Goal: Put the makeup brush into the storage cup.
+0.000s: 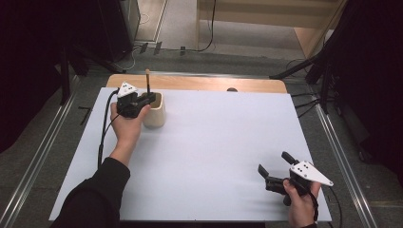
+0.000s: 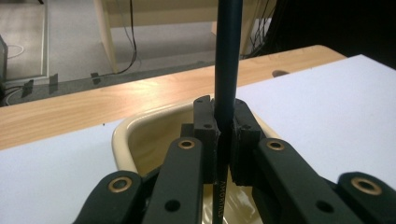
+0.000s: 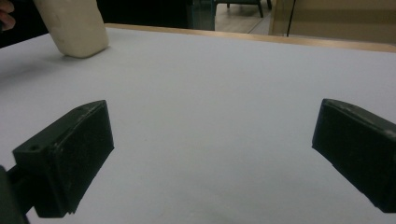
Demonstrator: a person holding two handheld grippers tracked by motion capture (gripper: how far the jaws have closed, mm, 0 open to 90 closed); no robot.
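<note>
In the high view, the left hand-held gripper (image 1: 148,99) sits at the far left part of the white table (image 1: 214,156), right at the rim of a cream cup (image 1: 156,113). Its jaws are pressed together on a dark pencil (image 1: 148,81) that stands upright above the cup — the pencil's pale top end rises well over the rim. The right hand-held gripper (image 1: 275,167) is near the table's front right corner, well apart from the cup, with its jaws spread wide and nothing between them.

The left gripper view looks along the left hand-held gripper (image 2: 226,135): its jaws are clamped on the dark pencil (image 2: 228,60), which runs straight up out of the top of the picture and down between the jaws into the open mouth of the cream cup (image 2: 128,140) below. Pale lettering shows on the pencil's lower part, too small to read.

In the right gripper view, the right hand-held gripper (image 3: 212,158) has its jaws far apart over bare table (image 3: 210,84) — it holds nothing. The cream cup (image 3: 74,25) stands far off at upper left.
</note>
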